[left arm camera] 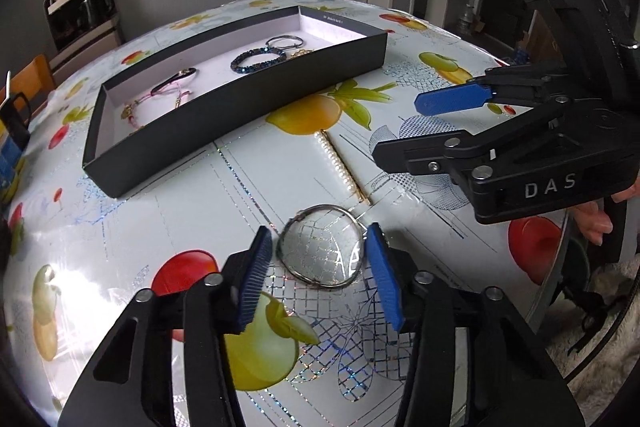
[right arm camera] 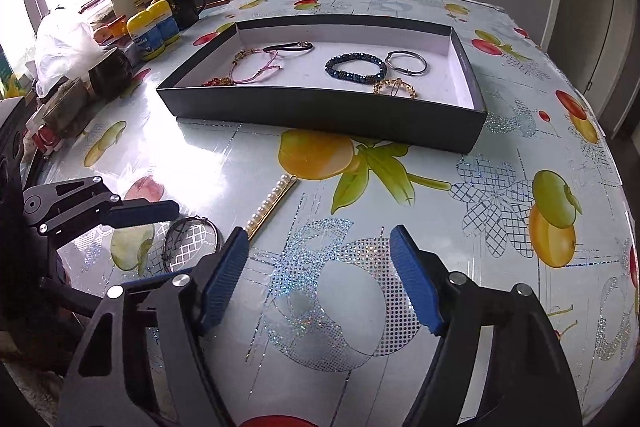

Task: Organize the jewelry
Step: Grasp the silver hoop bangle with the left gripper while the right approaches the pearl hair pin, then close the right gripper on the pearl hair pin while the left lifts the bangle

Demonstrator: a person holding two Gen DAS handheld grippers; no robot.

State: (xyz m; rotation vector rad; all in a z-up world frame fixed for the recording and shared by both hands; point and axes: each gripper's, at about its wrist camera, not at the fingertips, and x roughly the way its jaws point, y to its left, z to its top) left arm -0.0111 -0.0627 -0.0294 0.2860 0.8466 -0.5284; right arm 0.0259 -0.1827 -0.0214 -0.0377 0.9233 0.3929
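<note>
I am straddling the thin silver wire bangle (left arm camera: 320, 247) on the tabletop (left arm camera: 240, 195) with my left tongs (left arm camera: 318, 267) spread, ready to pinch; my right tongs (right arm camera: 320, 279) are hovering spread, empty, near the black tray (right arm camera: 320, 111).

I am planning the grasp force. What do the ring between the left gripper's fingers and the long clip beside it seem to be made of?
The ring, a thin bangle, looks like polished silver-coloured metal: it is slim and gleams brightly. The clip appears to be a gold-coloured metal bar carrying a row of white, pearl-like beads; real or imitation pearl cannot be told.
</note>
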